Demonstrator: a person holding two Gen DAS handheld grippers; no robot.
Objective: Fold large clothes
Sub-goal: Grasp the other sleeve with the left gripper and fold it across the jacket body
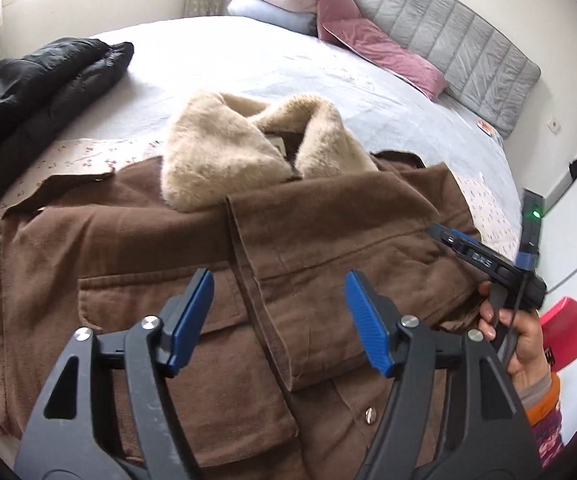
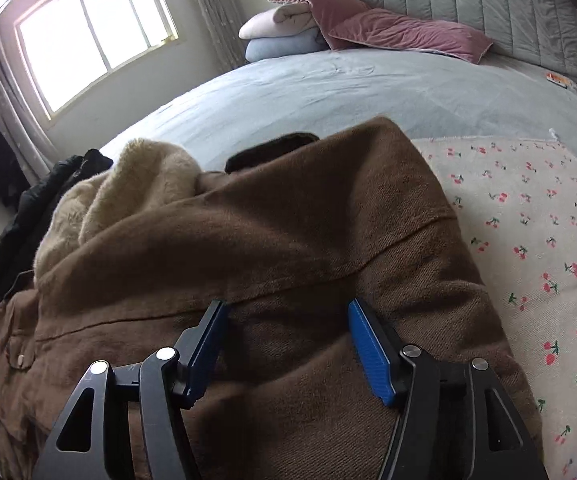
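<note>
A brown coat [image 1: 136, 240] with a beige fur collar [image 1: 216, 156] lies on the bed, its right sleeve folded across the chest. My left gripper [image 1: 278, 284] is open and empty just above the coat's front placket. My right gripper [image 2: 286, 308] is open and empty over the coat's folded right shoulder [image 2: 288, 220]; the fur collar [image 2: 128, 184] shows to its left. The right gripper's body and the hand holding it [image 1: 500, 280] show at the coat's right edge in the left wrist view.
A black puffer jacket [image 1: 40, 80] lies on the bed at the far left. A cherry-print blanket [image 2: 528, 240] lies under the coat. Pillows [image 1: 272, 4], a pink quilt [image 1: 372, 40] and a grey headboard [image 1: 468, 40] stand at the far end. A window [image 2: 92, 28] is behind.
</note>
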